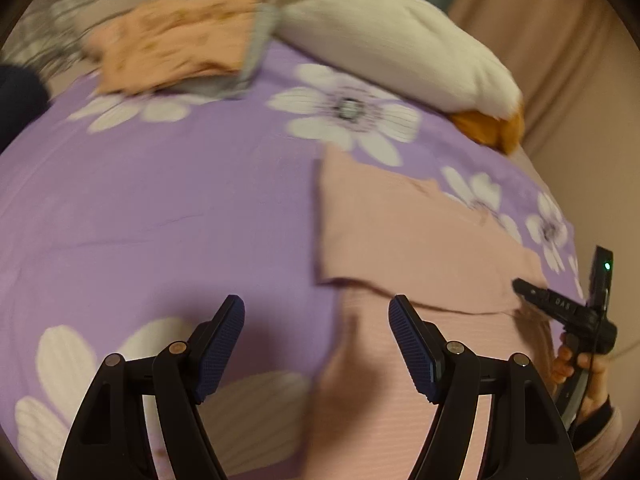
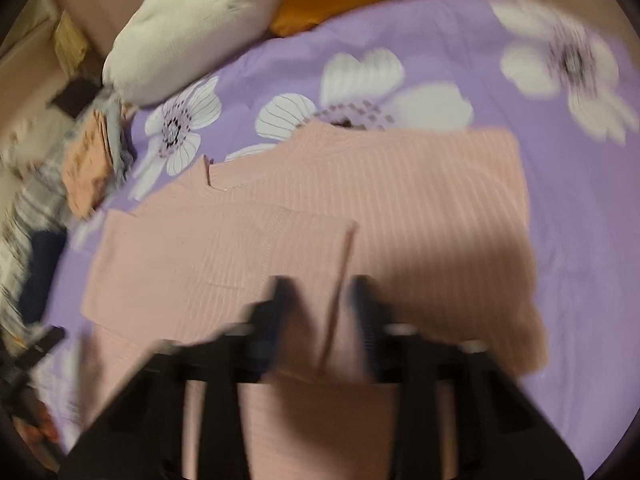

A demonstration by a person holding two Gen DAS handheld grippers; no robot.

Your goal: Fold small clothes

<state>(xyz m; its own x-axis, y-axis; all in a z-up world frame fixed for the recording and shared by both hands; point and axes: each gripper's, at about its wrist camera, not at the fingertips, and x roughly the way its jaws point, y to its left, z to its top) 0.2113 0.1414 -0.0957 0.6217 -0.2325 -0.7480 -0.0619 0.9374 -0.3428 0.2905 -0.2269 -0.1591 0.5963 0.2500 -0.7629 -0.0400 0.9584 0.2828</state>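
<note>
A pale pink ribbed knit garment lay spread flat on a purple bedsheet printed with large white flowers, with one side portion folded inward over the body. The left gripper hovered above the garment's near left edge, its blue-padded fingers set wide apart and holding nothing. The right gripper, motion-blurred in its own view, stood over the garment's near-middle portion; its jaws were parted by a moderate gap, and a thin pink fold line of fabric ran between them, though whether any cloth was gripped could not be told. In the left wrist view the right gripper's body appeared at the garment's right edge. A white plush pillow with an orange end lay at the far side of the sheet, beside a stack of folded peach and grey clothes.
</note>
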